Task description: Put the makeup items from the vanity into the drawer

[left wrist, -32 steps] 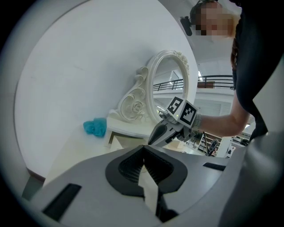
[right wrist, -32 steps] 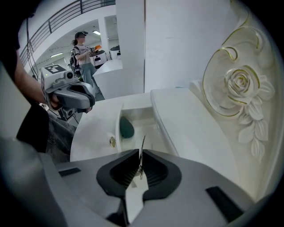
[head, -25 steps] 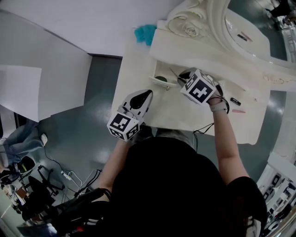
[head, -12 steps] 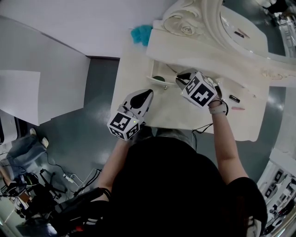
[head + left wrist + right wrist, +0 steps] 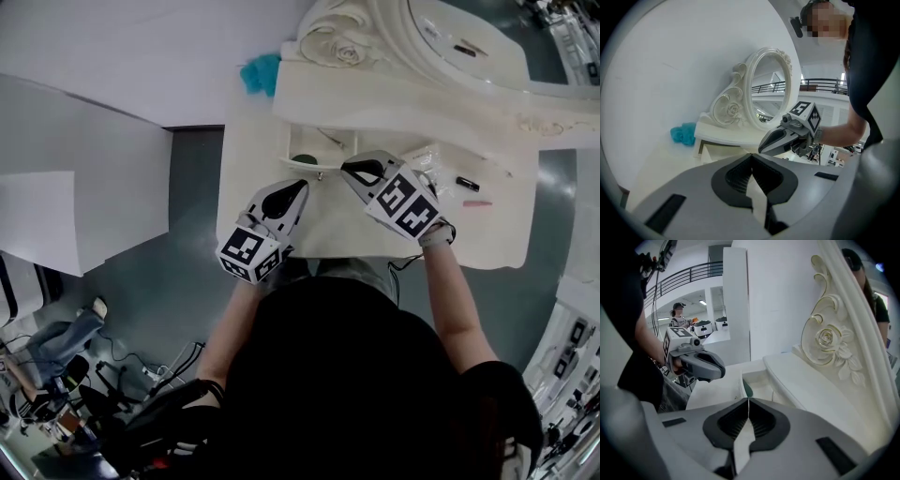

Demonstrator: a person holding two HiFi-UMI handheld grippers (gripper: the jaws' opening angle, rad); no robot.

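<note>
One black tube [image 5: 467, 184], one slim pink stick [image 5: 476, 202]

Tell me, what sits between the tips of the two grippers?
Head view: mostly bare vanity top between the left gripper and the right gripper, whose jaws have just closed on nothing; the knob of the open drawer sits beside that gap.

You've got 2 grippers in view: left gripper [image 5: 300, 187] and right gripper [image 5: 351, 167]. There's 1 vanity [image 5: 328, 223] w/ 1 mirror [image 5: 492, 56] and 1 open drawer [image 5: 314, 169]. Inside the drawer: 1 dark green round item [image 5: 303, 159] and 1 thin stick [image 5: 334, 139]. On the top, right side: 1 black tube [image 5: 466, 184] and 1 pink pencil [image 5: 476, 202] (so 2 loose items there, 4 small items total). At the back corner: 1 teal puff [image 5: 258, 73].
</note>
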